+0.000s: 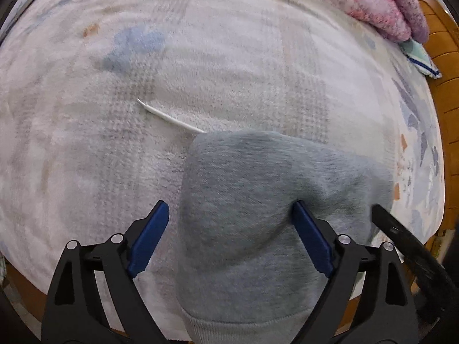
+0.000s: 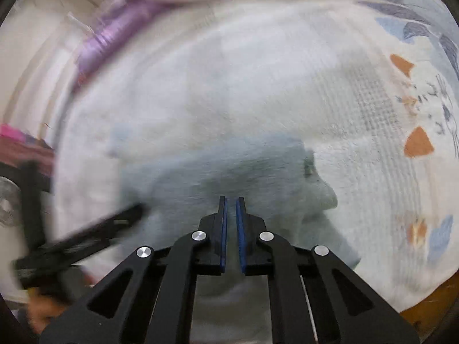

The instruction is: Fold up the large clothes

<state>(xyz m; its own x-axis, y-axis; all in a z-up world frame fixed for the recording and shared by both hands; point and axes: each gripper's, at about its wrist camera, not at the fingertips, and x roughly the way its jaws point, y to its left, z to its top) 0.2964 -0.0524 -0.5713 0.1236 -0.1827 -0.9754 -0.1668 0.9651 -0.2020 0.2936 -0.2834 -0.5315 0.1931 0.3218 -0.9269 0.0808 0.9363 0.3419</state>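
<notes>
Left wrist view: left gripper (image 1: 231, 215) aimed steeply down at the bed (image 1: 86, 157), fingers (image 1: 150, 235) spread wide, nothing pinched. Grey-blue garment (image 1: 258, 200) lying straight ahead and under the fingers, one pad over bare bedcover beside its edge, the other pad on or just above the fleece; contact hard to tell. Long axis of the folded bundle running from the near edge of the bed, where a ribbed hem (image 1: 229, 326) shows, toward the middle of the bed. Brushed, matte, thick knit, rounded at the far fold. Thin white cord (image 1: 169, 117) trailing out beyond the far end onto the towelling cover. Pink fuzzy blanket (image 1: 381, 3) heaped at the far right corner, well apart. Right wrist view, heavily blurred: right gripper (image 2: 231, 209) with fingers (image 2: 223, 229) pressed nearly together, only a slit between the pads, no cloth seen in it. Same garment directly below and ahead, soft and lumpy, near the front edge. Left tool nearer the bundle's open edge, probably better placed for any next grasp.
</notes>
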